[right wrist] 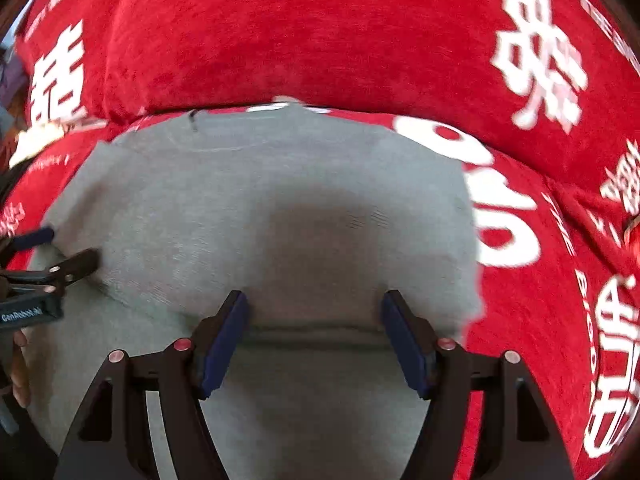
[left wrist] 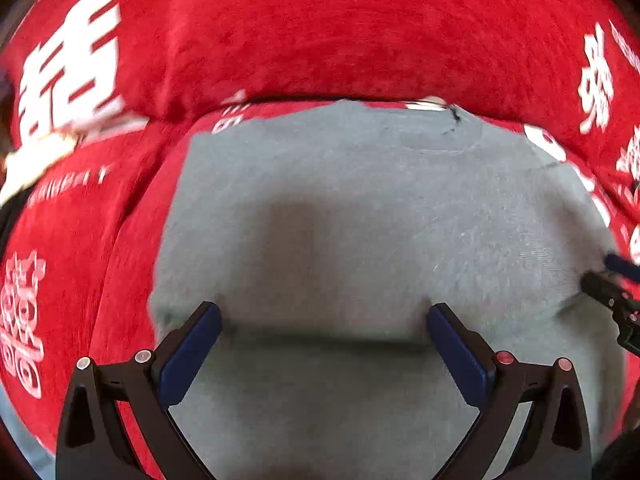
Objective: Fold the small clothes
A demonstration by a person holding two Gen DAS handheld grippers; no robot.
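A red blanket (left wrist: 300, 40) with white letters covers the soft surface. A grey shirt (left wrist: 360, 208) lies flat on it. The left gripper (left wrist: 324, 316) and right gripper (right wrist: 316, 304) hang over it, both spread wide, holding nothing.

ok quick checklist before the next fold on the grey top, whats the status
1. Left tongs empty and open: ok, nothing between the pads.
2. Right tongs empty and open: ok, jaws apart over the cloth.
3. Grey top lying flat on the red cover: ok, no big bunching in view.
4. Neckline at the far edge: ok, seen in both views.
5. Fold edge under the tongs straight: ok, a level crease runs between the pads.
6. Near hem placement: cannot tell, hidden below the tongs.
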